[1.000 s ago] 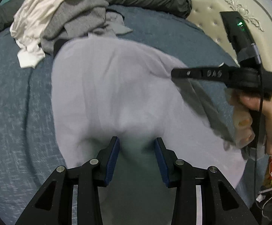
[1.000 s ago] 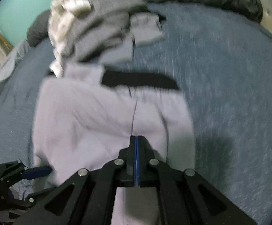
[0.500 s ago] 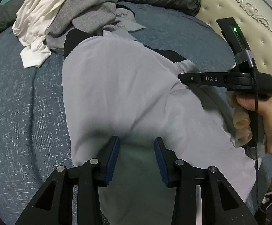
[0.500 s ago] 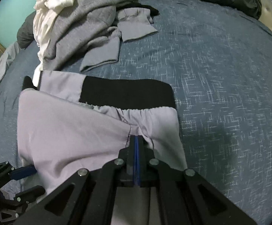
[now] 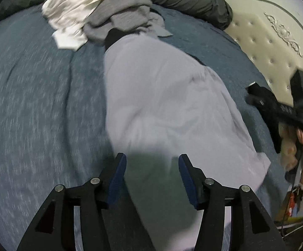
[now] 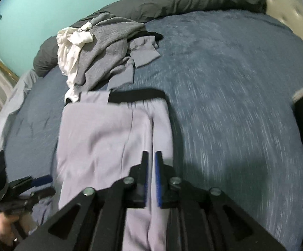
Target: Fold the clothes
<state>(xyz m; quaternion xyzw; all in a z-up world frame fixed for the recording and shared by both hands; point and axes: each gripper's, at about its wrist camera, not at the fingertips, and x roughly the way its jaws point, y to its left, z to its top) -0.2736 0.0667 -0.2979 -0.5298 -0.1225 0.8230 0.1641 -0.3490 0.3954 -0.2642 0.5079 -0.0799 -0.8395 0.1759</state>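
Opening both my grippers: left gripper (image 5: 152, 165) wide, right gripper (image 6: 151, 163) narrowly, over released lilac pants (image 5: 162, 96) flat on blue bedspread (image 6: 235, 83) (no containers). Right view alone shows teal wall (image 6: 36, 6).

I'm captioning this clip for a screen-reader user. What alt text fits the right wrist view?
The right gripper, jaws opening, hovers over a pale lilac garment with a black waistband, spread on a blue bedspread. Behind it sits a heap of grey and white clothes; the left gripper shows at the lower left edge.
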